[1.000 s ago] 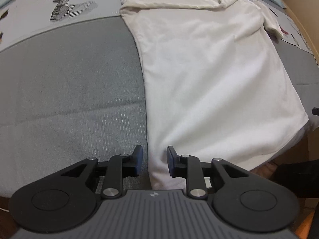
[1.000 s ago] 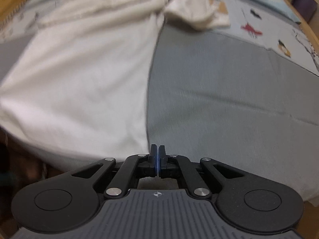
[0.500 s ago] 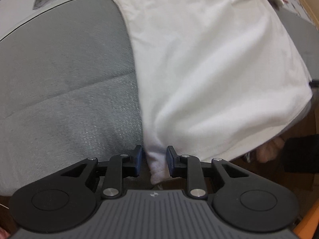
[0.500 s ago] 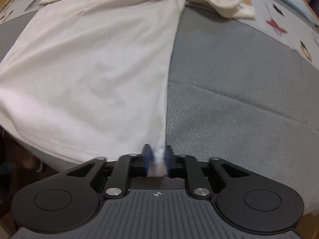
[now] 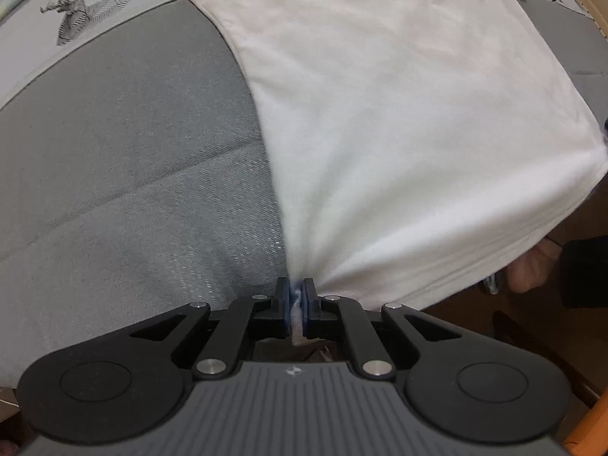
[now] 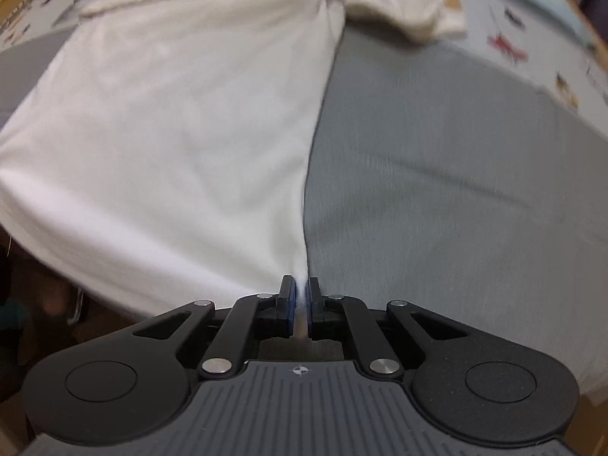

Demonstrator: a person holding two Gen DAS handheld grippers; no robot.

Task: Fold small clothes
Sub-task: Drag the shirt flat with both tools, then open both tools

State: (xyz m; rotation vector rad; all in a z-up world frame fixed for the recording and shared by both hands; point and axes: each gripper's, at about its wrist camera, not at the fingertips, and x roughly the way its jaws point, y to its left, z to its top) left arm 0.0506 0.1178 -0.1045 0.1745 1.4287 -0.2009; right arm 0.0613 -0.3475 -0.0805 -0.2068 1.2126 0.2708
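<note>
A cream-white T-shirt [image 5: 399, 114] lies spread flat on a grey bed cover [image 5: 125, 152], its hem hanging slightly over the near edge of the bed; the collar and sleeves lie at the far end. The left gripper [image 5: 295, 296] has just been closing and is now clenched on the shirt's bottom-left corner, a pinch of white cloth visible between its blue pads; the right gripper [image 6: 300, 296] is likewise clamped on the opposite bottom corner. Fabric fans out tight from each pinch — this looks like a two-corner hold taken so the hem can be lifted and carried toward the collar for a fold, though that is a judgement.

The left wrist view alone shows a printed deer [image 5: 81, 7] on the cover's pale border, and, past the hem at the right, what may be part of a hand; the right wrist view alone shows the bunched sleeve [image 6: 402, 11] clearly — and small coloured prints beyond it, blurred.
</note>
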